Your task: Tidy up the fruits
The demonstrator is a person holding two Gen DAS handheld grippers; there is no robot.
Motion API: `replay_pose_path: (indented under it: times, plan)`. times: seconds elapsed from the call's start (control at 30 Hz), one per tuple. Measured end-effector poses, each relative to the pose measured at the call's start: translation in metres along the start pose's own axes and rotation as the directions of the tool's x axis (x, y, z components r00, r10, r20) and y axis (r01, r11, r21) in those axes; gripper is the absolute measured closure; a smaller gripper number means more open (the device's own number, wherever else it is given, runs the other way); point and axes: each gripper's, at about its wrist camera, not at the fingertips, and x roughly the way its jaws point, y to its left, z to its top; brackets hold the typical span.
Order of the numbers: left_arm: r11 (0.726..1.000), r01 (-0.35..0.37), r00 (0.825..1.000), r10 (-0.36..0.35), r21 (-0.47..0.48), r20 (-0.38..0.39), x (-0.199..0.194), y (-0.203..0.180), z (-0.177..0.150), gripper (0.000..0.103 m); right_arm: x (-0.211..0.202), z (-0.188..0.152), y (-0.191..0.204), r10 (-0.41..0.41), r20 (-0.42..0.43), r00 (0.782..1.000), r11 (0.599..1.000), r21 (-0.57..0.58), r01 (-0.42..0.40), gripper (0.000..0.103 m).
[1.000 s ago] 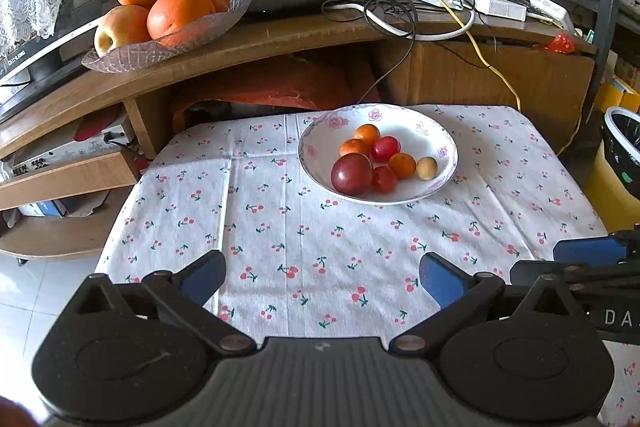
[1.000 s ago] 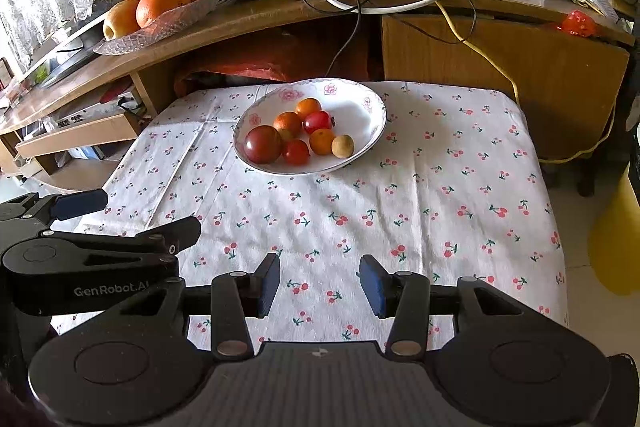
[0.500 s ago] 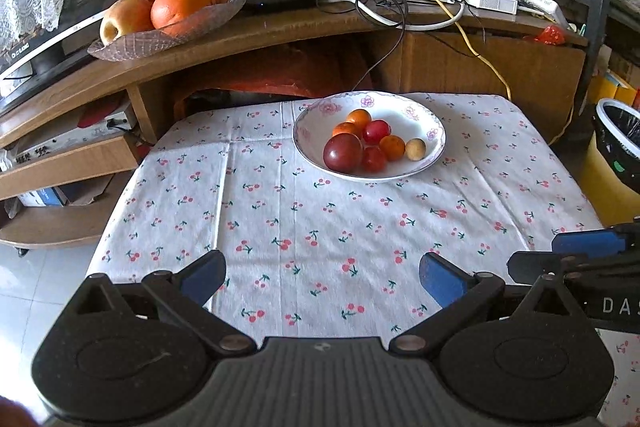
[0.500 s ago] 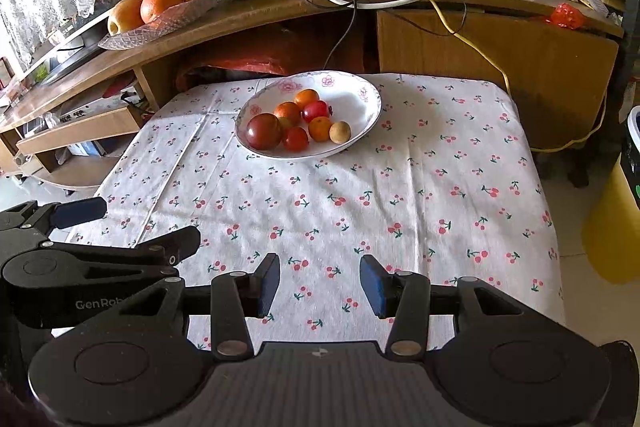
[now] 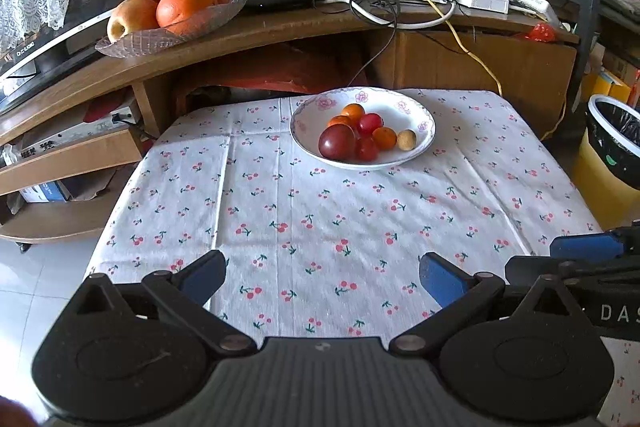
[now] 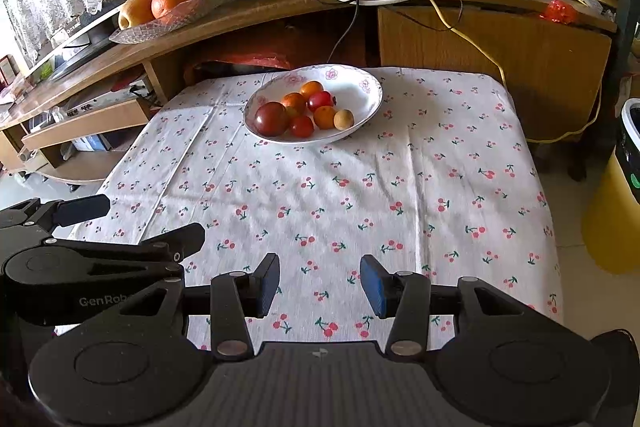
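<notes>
Clearly, the small fruits sat together in the white floral bowl (image 5: 416,115) toward the far edge of the cherry-print tablecloth (image 5: 320,219): a large dark red fruit (image 5: 337,142) at the front, red and orange ones behind it, and a small tan one (image 5: 406,139) to the right. Both tools hung over the near edge, well apart from the bowl. The left gripper (image 5: 322,273) stood wide open and empty; the right gripper (image 6: 320,285) was parted more narrowly, holding nothing. Behind, a glass dish of oranges (image 5: 160,35) rested on the wooden shelf (image 5: 280,27).

"GenRob" on left gripper (image 6: 148,223); "DAS" on right gripper (image 5: 528,259)
</notes>
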Motion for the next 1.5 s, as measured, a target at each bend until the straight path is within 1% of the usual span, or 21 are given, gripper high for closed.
replay_pose_path:
  times: [0.37, 0.9, 1.5]
  plan:
    - [1.0, -0.002, 1.0, 0.002, 0.008, -0.005, -0.006, -0.003, -0.01, 0.0, -0.007, -0.006, 0.003, 0.002, 0.003, 1.0, 1.0, 0.002, -0.002, 0.062]
    - [1.0, -0.005, 1.0, 0.005, -0.017, -0.024, -0.008, 0.0, -0.016, 0.0, -0.009, -0.013, 0.01, -0.006, -0.007, 1.0, 1.0, -0.014, 0.006, 0.06]
    - [1.0, -0.008, 1.0, 0.008, -0.017, -0.018, -0.011, 0.001, -0.02, 0.0, -0.008, -0.019, 0.014, -0.01, -0.024, 1.0, 1.0, -0.027, 0.009, 0.059]
